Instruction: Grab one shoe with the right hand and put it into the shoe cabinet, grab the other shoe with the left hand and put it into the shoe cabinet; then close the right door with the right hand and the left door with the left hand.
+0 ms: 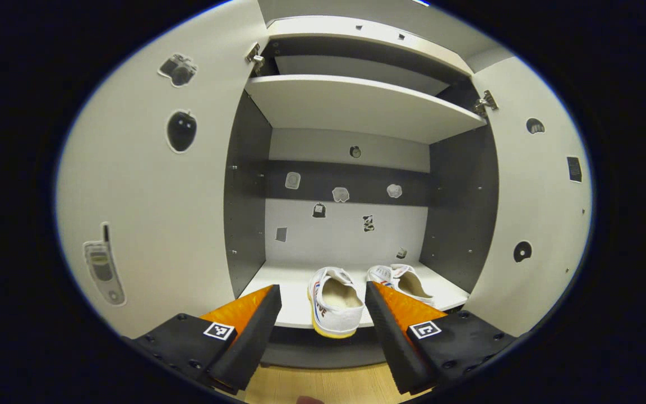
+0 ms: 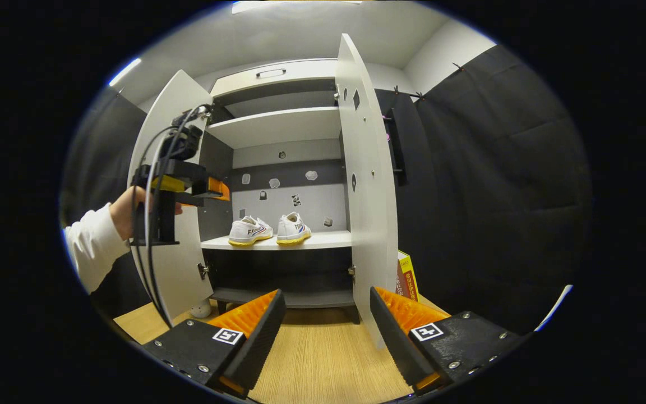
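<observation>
Light wood floor [image 2: 323, 359], black cloth wall [image 2: 491, 185] on the right, white ceiling [image 2: 300, 31] with strip light [image 2: 124, 72].

Two white canvas sneakers with yellow soles [image 2: 250, 231] [image 2: 292, 229] sit side by side on the grey cabinet's lower shelf [image 2: 323, 240], near its front edge. White left door [image 2: 172, 269] and right door [image 2: 367, 191] flank them, both standing open; another shelf [image 2: 278, 126] runs above.
</observation>
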